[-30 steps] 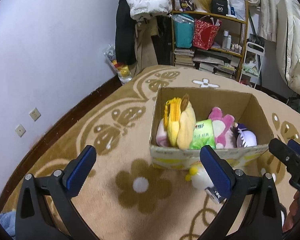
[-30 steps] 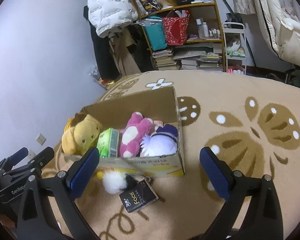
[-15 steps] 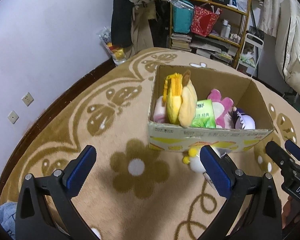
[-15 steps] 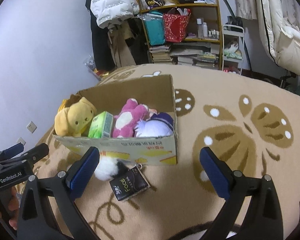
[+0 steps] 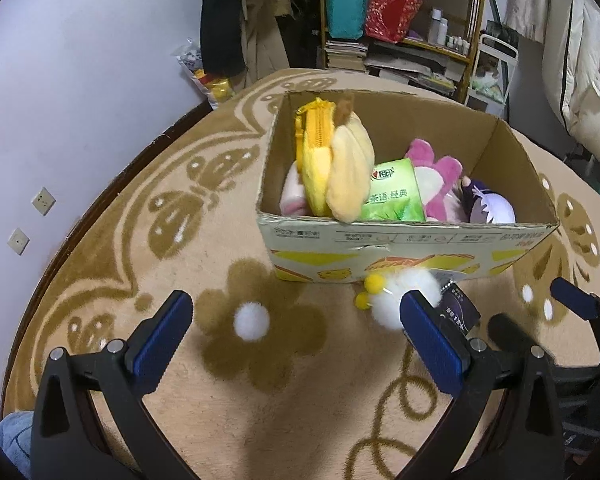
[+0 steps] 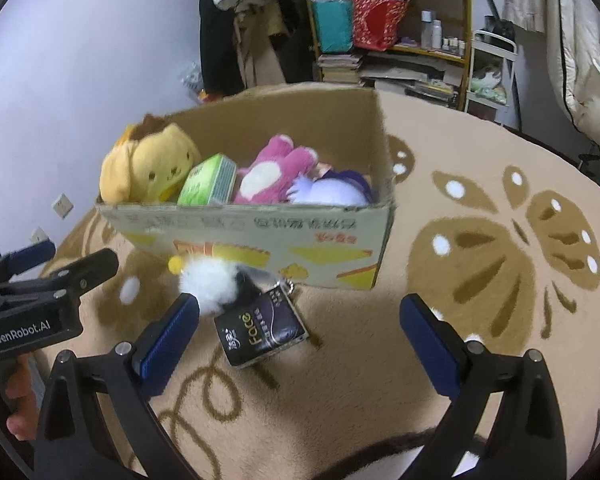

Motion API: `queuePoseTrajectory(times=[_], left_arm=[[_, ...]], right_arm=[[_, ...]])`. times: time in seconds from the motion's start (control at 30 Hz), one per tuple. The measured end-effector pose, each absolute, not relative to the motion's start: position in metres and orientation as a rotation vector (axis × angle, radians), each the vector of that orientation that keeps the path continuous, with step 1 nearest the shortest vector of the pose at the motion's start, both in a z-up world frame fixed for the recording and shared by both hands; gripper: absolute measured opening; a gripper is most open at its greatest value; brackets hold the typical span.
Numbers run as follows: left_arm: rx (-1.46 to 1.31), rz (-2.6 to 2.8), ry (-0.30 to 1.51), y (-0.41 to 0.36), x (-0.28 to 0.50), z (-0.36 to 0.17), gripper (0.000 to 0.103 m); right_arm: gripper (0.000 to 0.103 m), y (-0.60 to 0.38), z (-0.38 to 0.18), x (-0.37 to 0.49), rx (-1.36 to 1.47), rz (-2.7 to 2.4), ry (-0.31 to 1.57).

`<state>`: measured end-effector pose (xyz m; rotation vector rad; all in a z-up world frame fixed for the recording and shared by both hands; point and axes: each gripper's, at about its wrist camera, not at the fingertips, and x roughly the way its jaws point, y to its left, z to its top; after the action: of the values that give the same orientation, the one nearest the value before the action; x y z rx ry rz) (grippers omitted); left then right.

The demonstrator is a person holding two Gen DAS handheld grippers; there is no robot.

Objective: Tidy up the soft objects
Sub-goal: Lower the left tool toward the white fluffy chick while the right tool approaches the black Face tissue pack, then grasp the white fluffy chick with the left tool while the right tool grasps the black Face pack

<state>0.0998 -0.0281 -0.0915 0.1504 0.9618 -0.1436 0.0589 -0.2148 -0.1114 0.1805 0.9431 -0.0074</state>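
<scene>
An open cardboard box [image 5: 404, 248] [image 6: 260, 236] stands on the rug, holding a yellow plush [image 5: 348, 168] [image 6: 148, 164], a green tissue pack [image 5: 392, 196] [image 6: 208, 180], a pink plush [image 5: 440, 188] [image 6: 268, 172] and a purple-and-white plush [image 5: 488, 208] [image 6: 332, 192]. On the rug against the box front lie a fluffy white toy with yellow bobbles [image 5: 396, 296] [image 6: 212, 284] and a dark tissue packet [image 6: 260, 332] [image 5: 458, 312]. My left gripper [image 5: 296, 340] is open above the rug, left of the white toy. My right gripper [image 6: 300, 344] is open around the dark packet's area, holding nothing.
A wooden shelf [image 5: 404, 32] with bags, books and bottles stands behind the box, beside hanging coats [image 6: 256, 20]. White bedding [image 5: 580, 80] hangs at the right. The wall [image 5: 80, 80] runs along the left. A hand [image 6: 20, 400] holds the other gripper's handle at lower left.
Both grippers have moved forward and down toward the box front; the white toy and dark packet now sit closer to the fingers. Nothing was grasped.
</scene>
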Motion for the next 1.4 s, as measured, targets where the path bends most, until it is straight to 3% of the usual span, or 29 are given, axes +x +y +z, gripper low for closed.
queuePoseTrajectory(times=[0.9, 1.4], left_arm=[[0.110, -0.260, 1.073, -0.051, 0.127, -0.124, 0.102], [0.122, -0.295, 1.114, -0.064, 0.131, -0.145, 0.102]], right_arm=[[0.103, -0.200, -0.174, 0.085, 0.148, 0.095, 1.109], [0.097, -0.219, -0.185, 0.099, 0.211, 0.122, 1.125]])
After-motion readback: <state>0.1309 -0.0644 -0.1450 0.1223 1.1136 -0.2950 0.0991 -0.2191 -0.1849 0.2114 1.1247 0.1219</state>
